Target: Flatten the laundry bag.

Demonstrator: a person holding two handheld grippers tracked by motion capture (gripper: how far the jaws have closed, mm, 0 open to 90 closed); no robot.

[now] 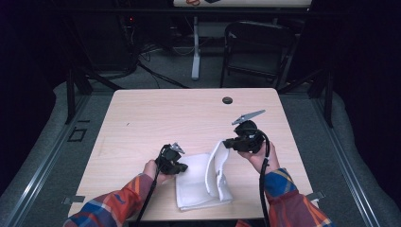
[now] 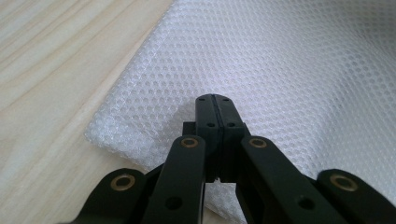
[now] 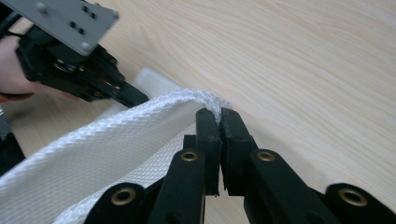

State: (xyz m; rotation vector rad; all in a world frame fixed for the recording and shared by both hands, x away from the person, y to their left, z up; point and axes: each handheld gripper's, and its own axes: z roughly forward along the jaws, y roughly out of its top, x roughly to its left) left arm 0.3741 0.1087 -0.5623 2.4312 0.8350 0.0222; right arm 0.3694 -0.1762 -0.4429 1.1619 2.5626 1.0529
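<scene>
A: Table first. Pale wood-grain rectangular table [image 1: 156, 113], small dark round grommet [image 1: 227, 100] near its far edge. A white perforated mesh cloth [image 1: 196, 182], folded flat, lies at the near edge between the two hands.

B: Left side?

A: Black two-jaw left gripper [image 1: 178, 166] sits at the cloth's left edge, held by the left hand [image 1: 152, 169]. In the left gripper view its jaws are clenched together, pads meeting with no gap, tips down over the mesh [image 2: 289, 70] close to a corner of it. Whether a layer is pinched between the pads or they only press on top, I cannot tell; the corner lies flat on the wood.

B: And the right?

A: Black two-jaw right gripper [image 1: 228, 142], in the right hand [image 1: 263, 160], is raised off the table, just right of the cloth. Its jaws are clamped on the cloth's edge. The right gripper view shows a rolled white hem [image 3: 205, 100] squeezed between the two pads, fabric falling away to the left.

B: So the cloth is partly up?

A: Yes. One flap [image 1: 213, 168] stands up in a curved sheet from the flat part to the right gripper; the rest stays on the table.

B: Anything else?

A: Plaid sleeves on both forearms. Beyond the table, a dark folding chair [image 1: 255, 47] and a white table leg [image 1: 196, 47] on grey floor.
</scene>
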